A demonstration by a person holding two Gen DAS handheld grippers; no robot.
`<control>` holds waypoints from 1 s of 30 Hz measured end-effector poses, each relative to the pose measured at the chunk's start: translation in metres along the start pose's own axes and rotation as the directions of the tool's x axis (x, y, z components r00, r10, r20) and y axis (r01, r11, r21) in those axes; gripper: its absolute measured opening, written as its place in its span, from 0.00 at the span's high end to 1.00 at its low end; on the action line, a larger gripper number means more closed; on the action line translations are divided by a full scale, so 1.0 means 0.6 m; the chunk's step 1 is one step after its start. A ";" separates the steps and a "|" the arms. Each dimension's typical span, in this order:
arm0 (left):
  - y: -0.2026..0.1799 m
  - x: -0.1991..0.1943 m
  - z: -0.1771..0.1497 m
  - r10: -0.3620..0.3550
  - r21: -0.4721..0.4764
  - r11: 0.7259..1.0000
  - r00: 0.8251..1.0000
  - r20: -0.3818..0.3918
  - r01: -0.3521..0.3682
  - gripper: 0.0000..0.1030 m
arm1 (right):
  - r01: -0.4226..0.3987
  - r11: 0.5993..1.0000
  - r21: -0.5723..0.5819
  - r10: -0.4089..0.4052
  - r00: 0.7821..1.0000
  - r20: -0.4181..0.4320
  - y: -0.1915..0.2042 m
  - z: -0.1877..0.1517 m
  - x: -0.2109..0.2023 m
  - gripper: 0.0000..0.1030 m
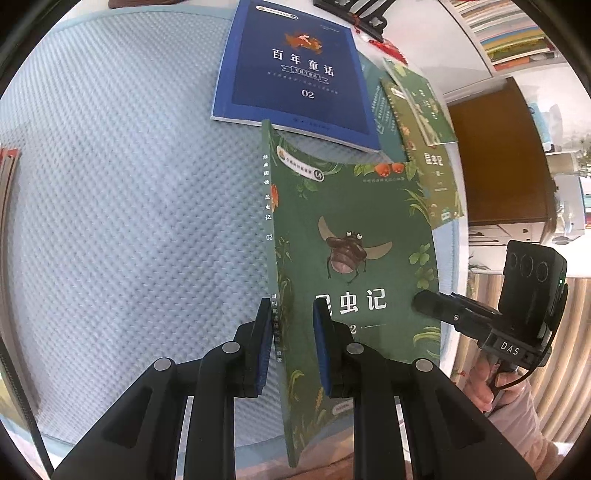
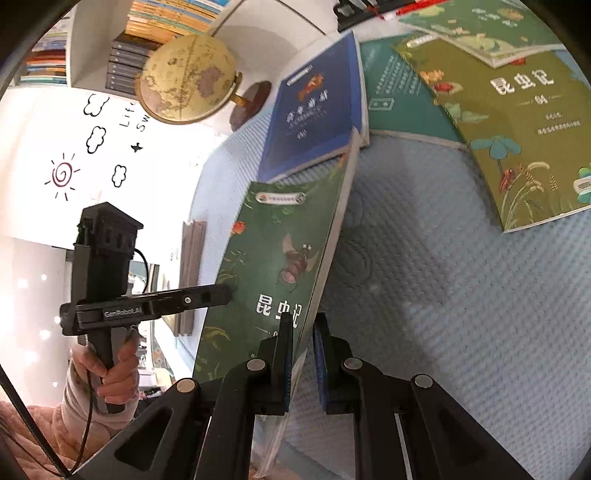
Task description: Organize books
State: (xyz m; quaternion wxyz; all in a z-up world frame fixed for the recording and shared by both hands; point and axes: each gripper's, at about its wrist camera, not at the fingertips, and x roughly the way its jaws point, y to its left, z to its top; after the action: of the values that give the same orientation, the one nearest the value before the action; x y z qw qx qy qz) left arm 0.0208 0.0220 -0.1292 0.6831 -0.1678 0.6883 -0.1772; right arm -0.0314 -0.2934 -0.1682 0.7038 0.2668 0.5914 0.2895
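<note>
A green book with a beetle on its cover (image 1: 354, 236) (image 2: 280, 258) hangs above the pale blue mat, held by both grippers. My left gripper (image 1: 291, 343) is shut on its spine edge near the bottom. My right gripper (image 2: 304, 354) is shut on the opposite page edge; in the left wrist view its fingers (image 1: 436, 304) reach the cover from the right. On the mat behind lie a blue book (image 1: 295, 74) (image 2: 317, 107), a teal book (image 2: 402, 96) and an olive-green book (image 1: 432, 162) (image 2: 517, 125), with one more green book (image 2: 480, 26) on top.
The blue textured mat (image 1: 129, 184) (image 2: 443, 277) covers the table. A globe (image 2: 188, 77) stands at the table's far corner, bookshelves (image 2: 147, 33) behind it. A black stand (image 1: 362, 11) sits beyond the blue book. A hand in a pink sleeve (image 2: 110, 373) holds the left gripper.
</note>
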 end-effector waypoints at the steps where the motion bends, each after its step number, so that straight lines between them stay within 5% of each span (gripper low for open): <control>1: 0.001 -0.002 0.000 -0.002 0.000 1.000 1.000 0.002 0.002 0.83 | 0.002 1.000 -0.004 -0.002 1.000 0.003 0.003 0.000 -0.003 0.89; 30: 0.036 -0.127 -0.009 -0.062 0.036 0.998 0.985 0.161 0.057 0.83 | -0.008 0.992 -0.127 0.023 0.993 0.115 0.182 0.015 0.004 0.87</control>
State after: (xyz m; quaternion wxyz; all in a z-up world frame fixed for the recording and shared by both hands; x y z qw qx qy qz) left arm 0.0166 0.0770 -0.0720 0.7338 -0.1913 0.6224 -0.1940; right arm -0.0324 -0.2166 -0.0898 0.7503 0.2426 0.5277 0.3157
